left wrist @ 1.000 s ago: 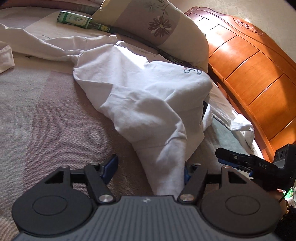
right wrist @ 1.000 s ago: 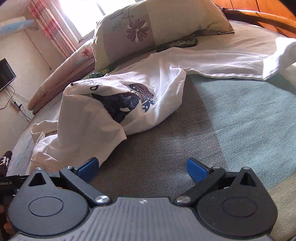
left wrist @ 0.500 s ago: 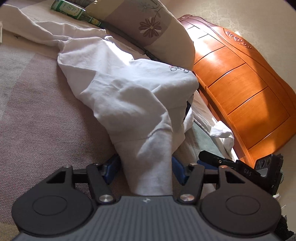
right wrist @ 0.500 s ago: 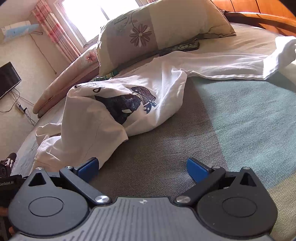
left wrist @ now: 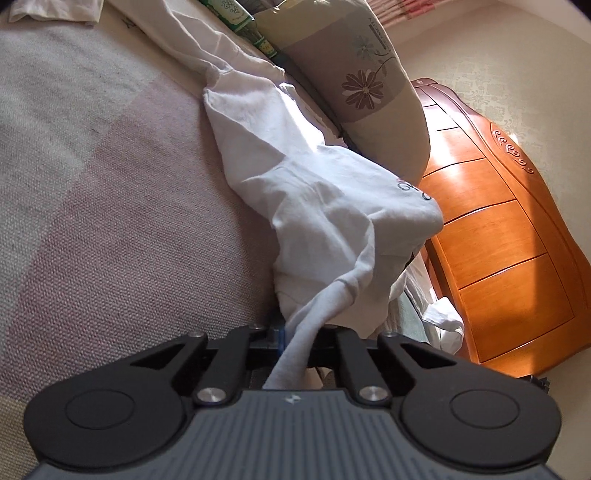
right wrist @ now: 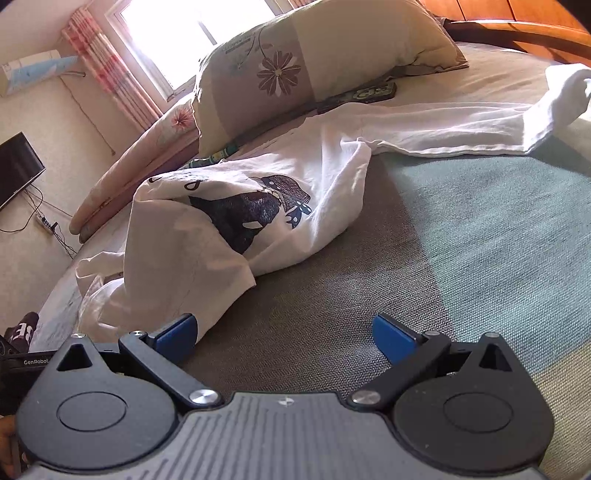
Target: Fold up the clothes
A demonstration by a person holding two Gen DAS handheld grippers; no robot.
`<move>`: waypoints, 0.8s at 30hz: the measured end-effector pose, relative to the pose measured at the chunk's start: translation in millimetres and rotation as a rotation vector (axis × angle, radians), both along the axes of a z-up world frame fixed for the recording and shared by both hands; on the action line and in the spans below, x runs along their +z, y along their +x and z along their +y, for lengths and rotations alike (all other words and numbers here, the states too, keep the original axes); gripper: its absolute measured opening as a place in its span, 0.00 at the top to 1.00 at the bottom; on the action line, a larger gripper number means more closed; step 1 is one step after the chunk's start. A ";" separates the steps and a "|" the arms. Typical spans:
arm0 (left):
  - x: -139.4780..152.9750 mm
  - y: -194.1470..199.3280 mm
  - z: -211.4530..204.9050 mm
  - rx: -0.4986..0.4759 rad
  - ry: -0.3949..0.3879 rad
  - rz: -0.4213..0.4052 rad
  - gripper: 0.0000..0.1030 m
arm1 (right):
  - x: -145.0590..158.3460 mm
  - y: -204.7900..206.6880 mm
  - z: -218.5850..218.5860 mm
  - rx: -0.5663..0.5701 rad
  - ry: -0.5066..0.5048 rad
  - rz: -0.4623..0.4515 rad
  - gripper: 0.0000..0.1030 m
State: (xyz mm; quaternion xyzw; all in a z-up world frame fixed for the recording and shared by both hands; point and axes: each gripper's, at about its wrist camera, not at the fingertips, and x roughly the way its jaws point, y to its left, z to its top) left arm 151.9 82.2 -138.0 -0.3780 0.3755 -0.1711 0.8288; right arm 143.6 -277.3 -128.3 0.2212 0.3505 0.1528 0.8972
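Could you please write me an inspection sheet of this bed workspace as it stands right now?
Surface: woven bedspread in teal, brown and mauve patches.
Job's things: crumpled white long-sleeved shirt with a dark blue print, one sleeve stretched toward the headboard side.
Clutter: flower-print pillow; green labelled bottle beside it; dark patterned flat object, unclear what.
Grippers: left gripper shut on a bunched edge of the shirt; right gripper open, nothing between its blue pads.
Cables: wires and power strip below a black screen.
Surroundings: orange wooden headboard; window with pink striped curtain.
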 end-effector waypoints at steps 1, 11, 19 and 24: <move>6.8 -4.1 4.3 0.000 0.006 -0.018 0.94 | -0.3 0.2 -0.4 -0.001 0.004 -0.001 0.00; 19.6 -22.0 78.7 0.212 0.212 0.057 0.95 | -0.9 2.7 -3.4 -0.009 0.025 0.003 0.00; 19.5 -5.1 85.3 0.215 0.315 0.052 0.95 | 15.3 27.7 12.4 0.063 -0.067 0.073 0.00; 21.1 0.1 91.2 0.212 0.327 0.056 0.94 | 24.9 69.5 40.7 0.235 -0.127 0.061 0.00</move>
